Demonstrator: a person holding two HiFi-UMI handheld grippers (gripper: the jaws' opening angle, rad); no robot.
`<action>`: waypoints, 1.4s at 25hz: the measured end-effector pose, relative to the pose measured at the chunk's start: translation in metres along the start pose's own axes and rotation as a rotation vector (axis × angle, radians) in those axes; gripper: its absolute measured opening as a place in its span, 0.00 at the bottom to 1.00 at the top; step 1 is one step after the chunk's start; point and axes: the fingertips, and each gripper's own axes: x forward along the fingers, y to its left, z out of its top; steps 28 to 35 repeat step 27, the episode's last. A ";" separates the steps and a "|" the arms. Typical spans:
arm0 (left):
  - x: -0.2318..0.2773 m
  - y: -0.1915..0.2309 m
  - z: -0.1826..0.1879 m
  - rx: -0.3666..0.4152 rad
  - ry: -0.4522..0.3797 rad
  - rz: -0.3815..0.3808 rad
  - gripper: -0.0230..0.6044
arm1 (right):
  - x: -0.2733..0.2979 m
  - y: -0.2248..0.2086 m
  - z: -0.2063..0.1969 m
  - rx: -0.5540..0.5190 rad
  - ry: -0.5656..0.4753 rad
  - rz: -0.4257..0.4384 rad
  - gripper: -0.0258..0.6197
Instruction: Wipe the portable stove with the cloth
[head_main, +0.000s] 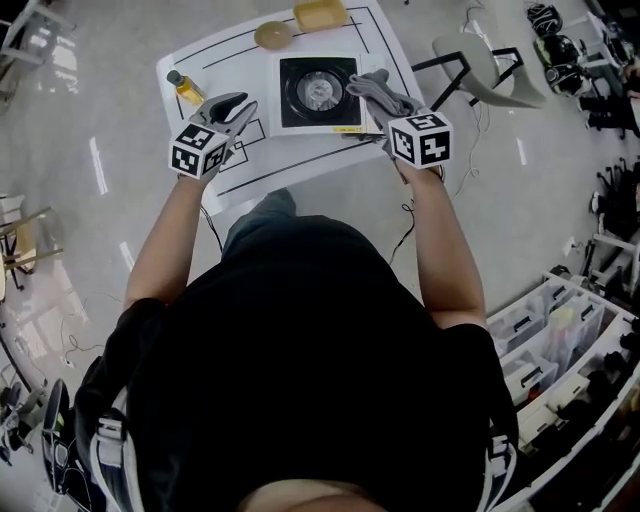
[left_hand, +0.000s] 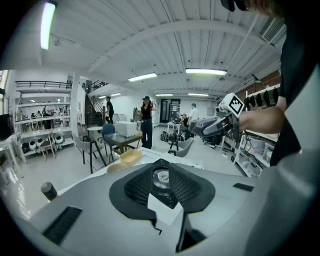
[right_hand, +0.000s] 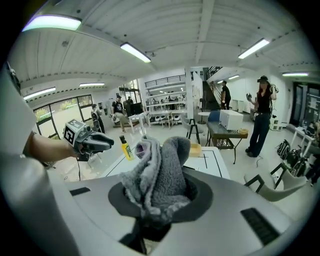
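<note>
Over the right edge of the square black portable stove (head_main: 318, 92), the right gripper (head_main: 386, 112) pinches a crumpled grey fleece cloth (head_main: 374, 90); left of the stove, the left gripper (head_main: 238, 110) has its jaws slightly apart, empty.

The stove (head_main: 320, 92) sits in the middle of the table (head_main: 235, 62). A bottle (head_main: 186, 87) stands to its left, near the table's left edge. Behind the stove, along the far edge, a dish (head_main: 273, 35) and a tray (head_main: 320, 15) lie side by side, the tray on the right. The left gripper (head_main: 246, 106) hangs over the table's near left part, between bottle and stove. The right gripper (head_main: 386, 108) is at the stove's right side, with the cloth (head_main: 375, 88) between its jaws and over the stove's right edge. A chair (head_main: 485, 62) stands right of the table, and bins (head_main: 540, 330) stand beside the person's right arm.
</note>
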 end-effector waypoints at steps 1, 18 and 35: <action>-0.006 -0.003 0.013 0.003 -0.024 0.004 0.22 | -0.011 0.000 0.006 -0.002 -0.025 -0.007 0.21; -0.091 -0.057 0.127 -0.034 -0.282 0.036 0.13 | -0.159 0.003 0.028 0.013 -0.266 -0.104 0.21; -0.101 -0.085 0.141 -0.031 -0.312 0.020 0.10 | -0.184 0.000 0.012 0.040 -0.312 -0.131 0.21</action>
